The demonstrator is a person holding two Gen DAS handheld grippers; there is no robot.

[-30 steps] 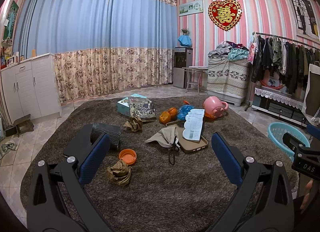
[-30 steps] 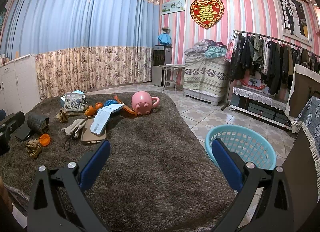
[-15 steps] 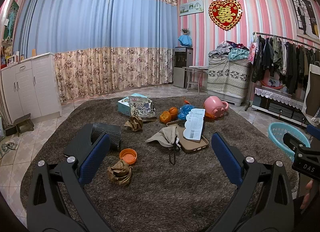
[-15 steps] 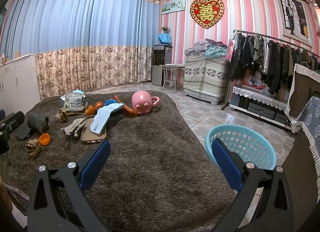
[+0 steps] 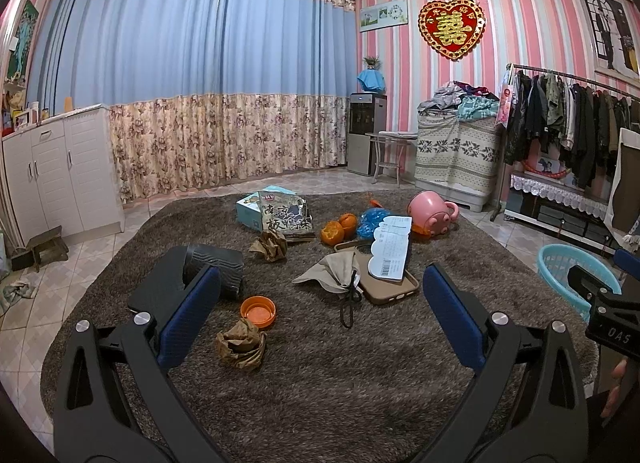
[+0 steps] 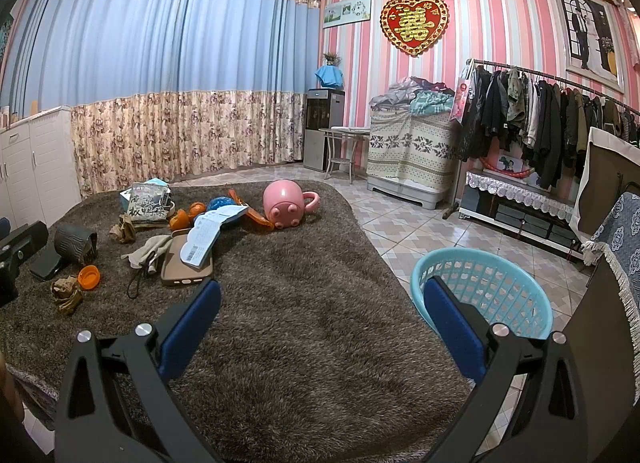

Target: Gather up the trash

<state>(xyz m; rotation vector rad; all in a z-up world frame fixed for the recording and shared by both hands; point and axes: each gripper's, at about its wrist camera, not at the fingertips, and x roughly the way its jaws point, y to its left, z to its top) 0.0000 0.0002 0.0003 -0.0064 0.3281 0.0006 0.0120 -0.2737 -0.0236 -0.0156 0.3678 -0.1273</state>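
Litter lies on a brown shaggy rug (image 5: 328,375): a crumpled brown paper ball (image 5: 240,345) near my left finger, an orange cap (image 5: 258,310), a second paper ball (image 5: 270,244), orange peels (image 5: 338,228), a blue wrapper (image 5: 371,218), a paper receipt (image 5: 391,248) and a printed snack bag (image 5: 286,216). My left gripper (image 5: 318,315) hangs open above the rug, nothing between its fingers. My right gripper (image 6: 320,315) is open too, with a light blue basket (image 6: 486,287) behind its right finger. The same litter shows at the left of the right wrist view, around the receipt (image 6: 208,231).
A phone case (image 5: 390,285), beige cloth (image 5: 334,271), black roll (image 5: 214,267), pink pig-shaped cup (image 5: 430,213) and tissue box (image 5: 250,209) also sit on the rug. White cabinets (image 5: 52,171) stand left, a clothes rack (image 6: 532,119) right, tiled floor around.
Both views have barely shifted; the left wrist view crept slightly forward. Nothing on the rug moved and both grippers stayed open.
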